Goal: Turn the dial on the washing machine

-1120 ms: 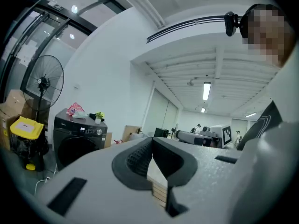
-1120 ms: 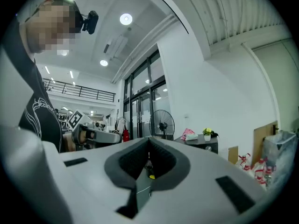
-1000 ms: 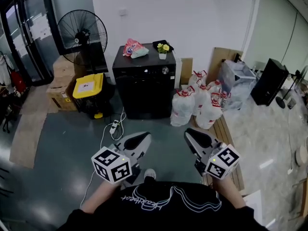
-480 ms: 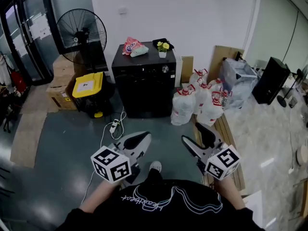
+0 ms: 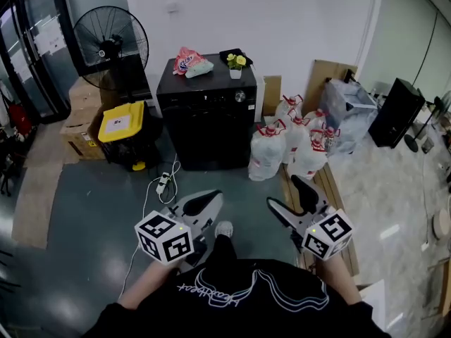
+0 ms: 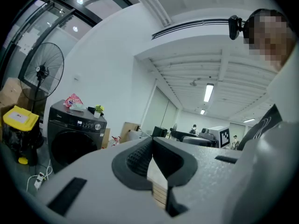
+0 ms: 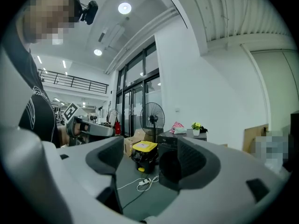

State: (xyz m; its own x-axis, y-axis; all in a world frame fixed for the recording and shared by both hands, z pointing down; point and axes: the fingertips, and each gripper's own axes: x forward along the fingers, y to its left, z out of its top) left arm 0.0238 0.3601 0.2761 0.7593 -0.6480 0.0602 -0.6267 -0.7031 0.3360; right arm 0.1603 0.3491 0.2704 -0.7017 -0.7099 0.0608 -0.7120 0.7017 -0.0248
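Note:
The black washing machine (image 5: 208,122) stands against the white back wall, a few steps ahead of me. Its round silver dial (image 5: 241,96) sits at the right end of the control panel and also shows in the left gripper view (image 6: 97,127). My left gripper (image 5: 210,200) is held low in front of me, shut on nothing (image 6: 152,146). My right gripper (image 5: 285,194) hovers beside it; its jaws are opening and nothing is between them (image 7: 145,157). Both grippers are far from the machine. In the right gripper view the machine (image 7: 168,135) is partly hidden behind a jaw.
A standing fan (image 5: 106,44), cardboard boxes (image 5: 81,115) and a yellow-lidded bin (image 5: 120,125) are left of the machine. Several tied water jugs (image 5: 289,146) crowd its right side. A power strip (image 5: 163,183) with cable lies on the floor. A snack bag (image 5: 189,62) and small plant (image 5: 235,63) sit on top.
The right gripper's jaws have spread from shut to wide apart. The person has stepped slightly toward the machine. The left gripper stays shut.

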